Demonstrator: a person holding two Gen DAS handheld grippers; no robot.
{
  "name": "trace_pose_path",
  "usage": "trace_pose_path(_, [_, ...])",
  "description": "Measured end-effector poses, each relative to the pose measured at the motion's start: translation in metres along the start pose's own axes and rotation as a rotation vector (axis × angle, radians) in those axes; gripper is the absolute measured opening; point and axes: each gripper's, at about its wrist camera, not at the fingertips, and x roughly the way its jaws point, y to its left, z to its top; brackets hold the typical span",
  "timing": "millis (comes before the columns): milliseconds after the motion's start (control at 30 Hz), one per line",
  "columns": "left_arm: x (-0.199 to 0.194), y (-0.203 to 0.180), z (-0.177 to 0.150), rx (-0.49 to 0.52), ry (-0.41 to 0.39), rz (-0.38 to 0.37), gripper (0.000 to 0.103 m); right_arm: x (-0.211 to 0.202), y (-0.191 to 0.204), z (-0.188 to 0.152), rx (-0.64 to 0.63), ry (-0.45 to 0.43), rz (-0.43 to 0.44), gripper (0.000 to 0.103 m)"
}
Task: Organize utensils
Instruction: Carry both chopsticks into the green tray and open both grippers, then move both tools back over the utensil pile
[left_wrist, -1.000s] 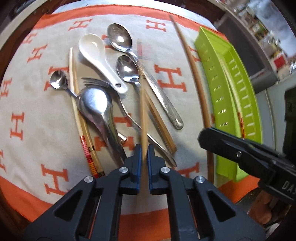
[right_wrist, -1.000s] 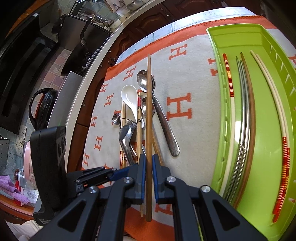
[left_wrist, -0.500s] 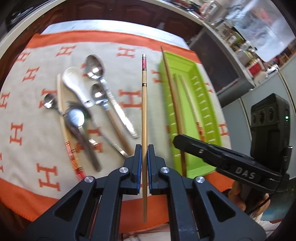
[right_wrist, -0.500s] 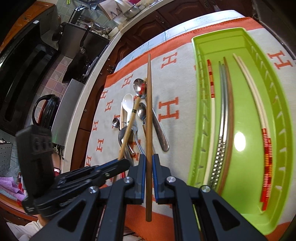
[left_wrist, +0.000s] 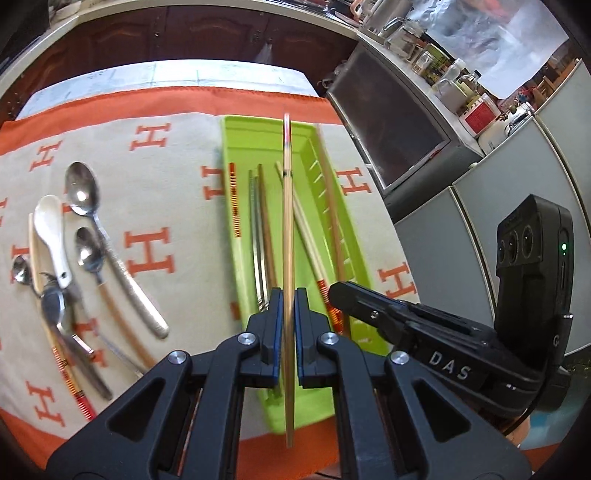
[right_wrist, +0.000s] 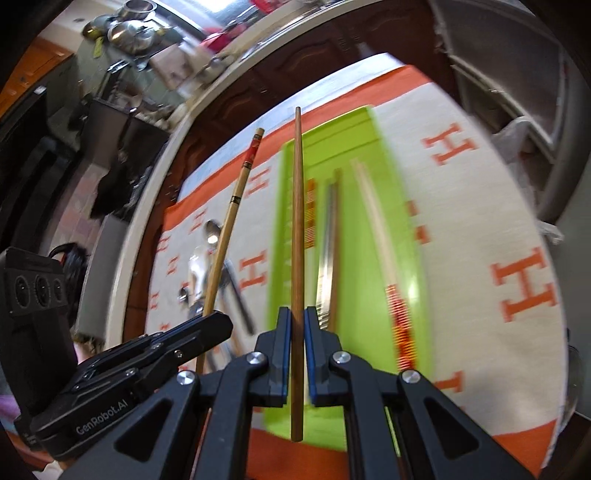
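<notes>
My left gripper (left_wrist: 286, 295) is shut on a light bamboo chopstick (left_wrist: 287, 229) with a red-patterned top, held above the green tray (left_wrist: 236, 129). My right gripper (right_wrist: 296, 314) is shut on a plain brown wooden chopstick (right_wrist: 297, 221), also over the green tray (right_wrist: 413, 236). The right gripper (left_wrist: 336, 290) shows at the tray's right side in the left wrist view; the left gripper (right_wrist: 225, 321) and its bamboo chopstick (right_wrist: 231, 218) show left of the tray in the right wrist view. Several chopsticks lie in the tray. Spoons (left_wrist: 83, 192) and a white ceramic spoon (left_wrist: 50, 229) lie on the cloth.
A beige cloth with orange H letters (left_wrist: 147, 251) covers the table, with an orange border at its edges. A fork and one more chopstick (left_wrist: 33, 251) lie among the spoons at the left. Dark cabinets and a cluttered counter (left_wrist: 443, 74) stand beyond the table.
Both grippers have lifted their chopsticks off the cloth and carried them rightwards from the spoon pile to above the green tray. The jaws stayed shut throughout.
</notes>
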Motion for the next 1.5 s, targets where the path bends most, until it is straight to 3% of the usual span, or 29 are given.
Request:
trace_pose_path(100, [0.014,-0.002,0.000,0.008,0.029,0.020,0.004,0.002,-0.009,0.007,-0.001,0.013,-0.033,0.008])
trace_pose_path(167, [0.022,-0.004,-0.004,0.026,0.051,0.039,0.019,0.005,-0.013,0.009,0.002,0.022,-0.061,0.010])
trace_pose_path(367, [0.020,-0.003,-0.013,0.041,0.036,0.070,0.040,0.009,-0.015,0.007,0.000,0.021,-0.090,0.011])
trace_pose_path(567, [0.001,0.007,-0.024,0.037,0.009,0.109,0.041,0.007,-0.015,0.001,-0.006,0.021,-0.081,0.011])
trace_pose_path(933, [-0.038,0.046,-0.047,-0.014,-0.039,0.179,0.041,0.009,0.021,-0.018,-0.082,0.040,-0.066,0.011])
trace_pose_path(1500, [-0.081,0.091,-0.072,-0.108,-0.106,0.181,0.041,0.021,0.072,-0.051,-0.173,0.096,-0.077,0.011])
